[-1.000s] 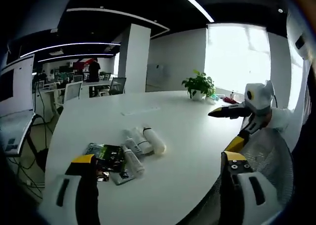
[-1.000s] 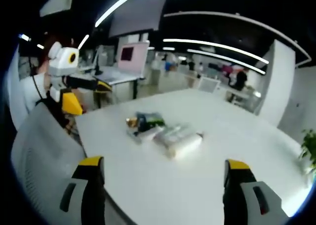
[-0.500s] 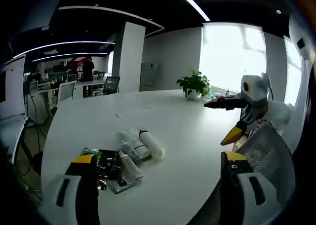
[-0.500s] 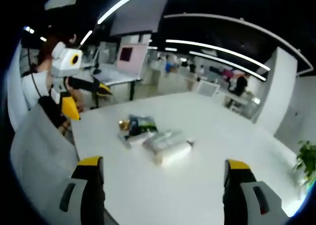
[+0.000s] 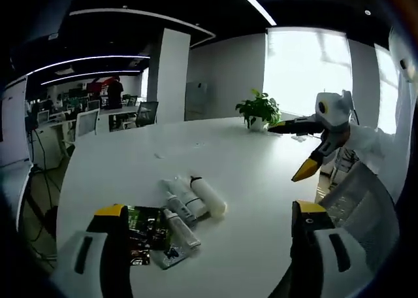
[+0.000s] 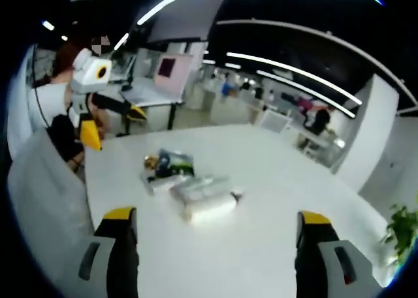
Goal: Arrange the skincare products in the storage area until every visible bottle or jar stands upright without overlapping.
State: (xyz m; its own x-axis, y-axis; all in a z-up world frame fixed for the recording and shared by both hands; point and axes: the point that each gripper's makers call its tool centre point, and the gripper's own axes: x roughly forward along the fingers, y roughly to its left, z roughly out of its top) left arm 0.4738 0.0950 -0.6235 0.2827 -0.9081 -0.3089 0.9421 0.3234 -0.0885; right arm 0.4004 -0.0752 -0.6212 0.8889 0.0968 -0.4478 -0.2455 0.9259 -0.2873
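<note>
Products: white bottle and slim tubes lie flat, side by side, near the middle of the white surface; none stands upright.
Packets: dark green packet lies just beside the tubes, partly overlapping other sachets.
Left claw: released, jaws wide apart, holding nothing, above the surface edge.
Right claw: released, jaws spread, empty, well apart from the pile.
Background: potted plant at the far edge; mesh chair beside the surface.
</note>
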